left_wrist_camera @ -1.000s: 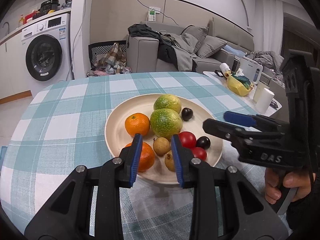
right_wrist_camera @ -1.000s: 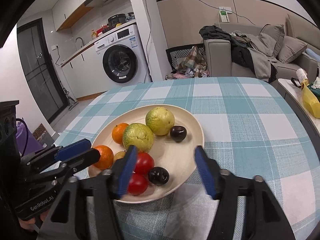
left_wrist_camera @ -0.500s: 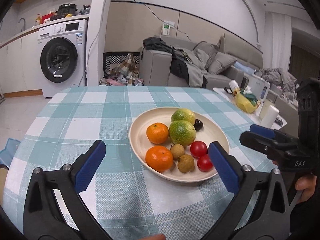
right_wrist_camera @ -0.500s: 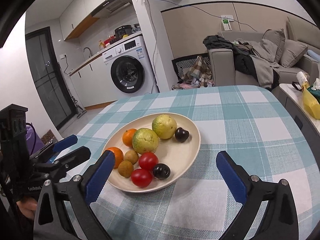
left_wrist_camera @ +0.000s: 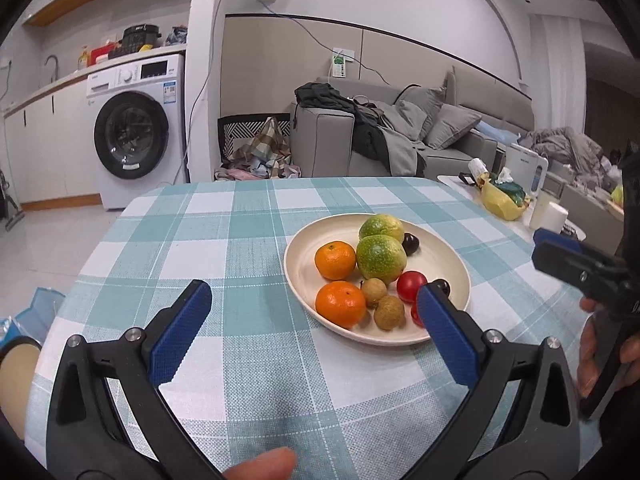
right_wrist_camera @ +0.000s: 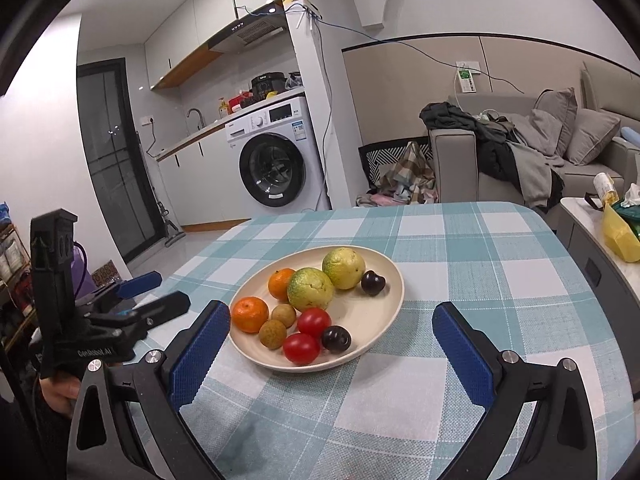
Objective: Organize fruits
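Ten fruits already sit on the cream plate (right_wrist_camera: 394,280) near the middle of the checked bench (right_wrist_camera: 460,240): two oranges (right_wrist_camera: 250,314), two green-yellow citrus (right_wrist_camera: 310,289), two tomatoes (right_wrist_camera: 313,322), two dark plums (right_wrist_camera: 373,283) and two small brown longans (right_wrist_camera: 273,333). Both the left gripper (left_wrist_camera: 316,330) and right gripper (right_wrist_camera: 332,354) hover short of the plate, fingers spread wide with nothing between them. I judge the sorting done (or nearly), so the sound move is to hold clear and avoid nudging the rim.
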